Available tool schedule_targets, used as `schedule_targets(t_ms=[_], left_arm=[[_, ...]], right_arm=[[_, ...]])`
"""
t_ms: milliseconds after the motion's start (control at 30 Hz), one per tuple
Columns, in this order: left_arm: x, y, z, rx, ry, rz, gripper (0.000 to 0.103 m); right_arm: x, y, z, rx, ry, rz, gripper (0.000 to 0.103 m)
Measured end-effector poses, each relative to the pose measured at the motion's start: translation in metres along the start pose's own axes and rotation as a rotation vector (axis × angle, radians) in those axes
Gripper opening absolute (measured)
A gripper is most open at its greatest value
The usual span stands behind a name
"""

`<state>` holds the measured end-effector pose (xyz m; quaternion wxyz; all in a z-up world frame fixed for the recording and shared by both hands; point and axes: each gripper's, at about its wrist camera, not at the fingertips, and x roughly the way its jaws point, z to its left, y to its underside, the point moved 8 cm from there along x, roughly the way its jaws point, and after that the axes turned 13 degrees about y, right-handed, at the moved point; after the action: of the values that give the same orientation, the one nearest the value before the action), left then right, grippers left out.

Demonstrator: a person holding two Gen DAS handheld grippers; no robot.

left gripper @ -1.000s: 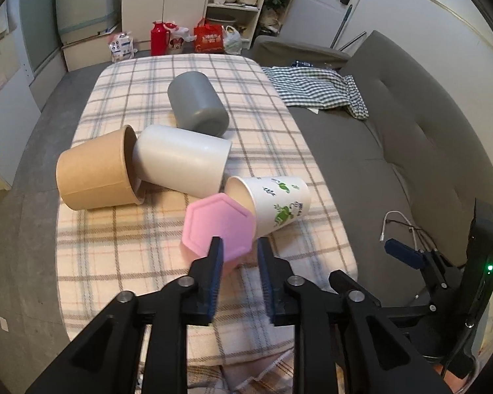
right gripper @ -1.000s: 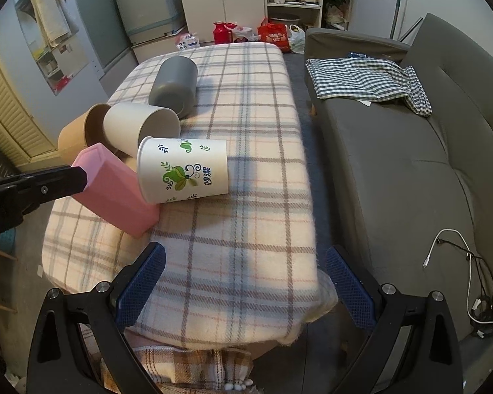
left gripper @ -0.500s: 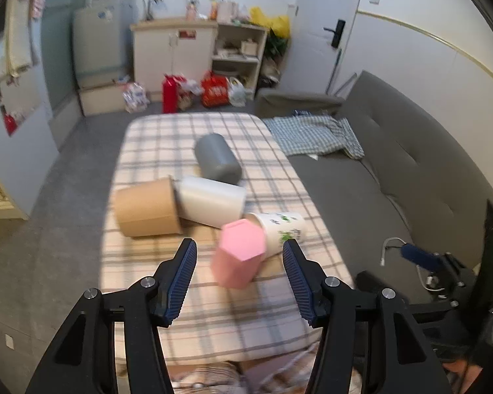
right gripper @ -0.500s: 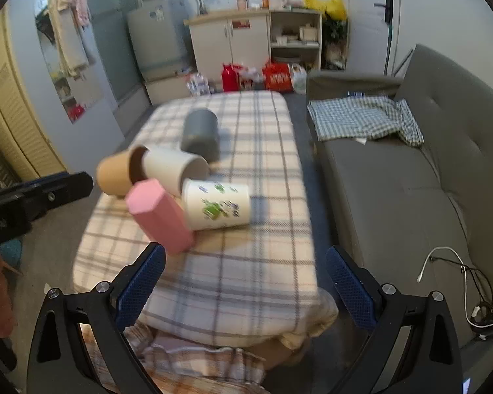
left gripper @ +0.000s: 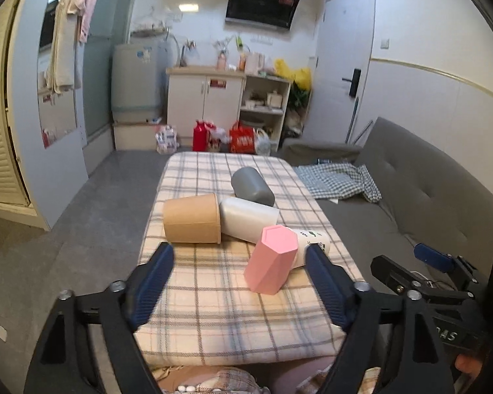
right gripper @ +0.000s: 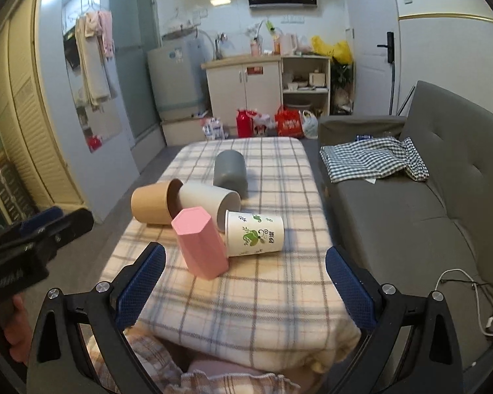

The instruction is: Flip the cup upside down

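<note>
My left gripper (left gripper: 240, 277) has released and retreated, jaws wide; the pink hexagonal plastic cup (left gripper: 272, 263) stands inverted, flip apparently done.

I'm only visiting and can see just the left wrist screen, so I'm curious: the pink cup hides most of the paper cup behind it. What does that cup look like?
Observer: In the right wrist view the paper cup lies on its side. It is white with a green leafy print.
Visitor: Which way does the brown one open?
Observer: The mouth of the brown cup faces the white cup, whose closed end sits right at that opening.
Visitor: And the white one?
Observer: Its open mouth points at the near end of the table, toward the pink cup, and the inside looks dark.
</note>
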<state>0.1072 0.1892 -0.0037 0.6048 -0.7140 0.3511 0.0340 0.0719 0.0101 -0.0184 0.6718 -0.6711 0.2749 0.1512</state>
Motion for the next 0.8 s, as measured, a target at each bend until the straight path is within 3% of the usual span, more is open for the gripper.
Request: schedule_targets(t_ms=[133,433,800], left_arm=[[-0.008,0.012,0.012,-0.004,-0.036,-0.057,0.095],[-0.006,0.040,0.028,0.011,-0.114,-0.039,0.095],[-0.006,0.047,0.023,0.026,-0.123,-0.031,0.095]], right_arm=[[0.004,0.013,0.004,-0.022,0.033,-0.021,0.102],[0.012,0.032,-0.012,0.009,0.080,-0.009,0.102],[0.011,0.035,-0.018,0.026,0.079,-0.005,0.103]])
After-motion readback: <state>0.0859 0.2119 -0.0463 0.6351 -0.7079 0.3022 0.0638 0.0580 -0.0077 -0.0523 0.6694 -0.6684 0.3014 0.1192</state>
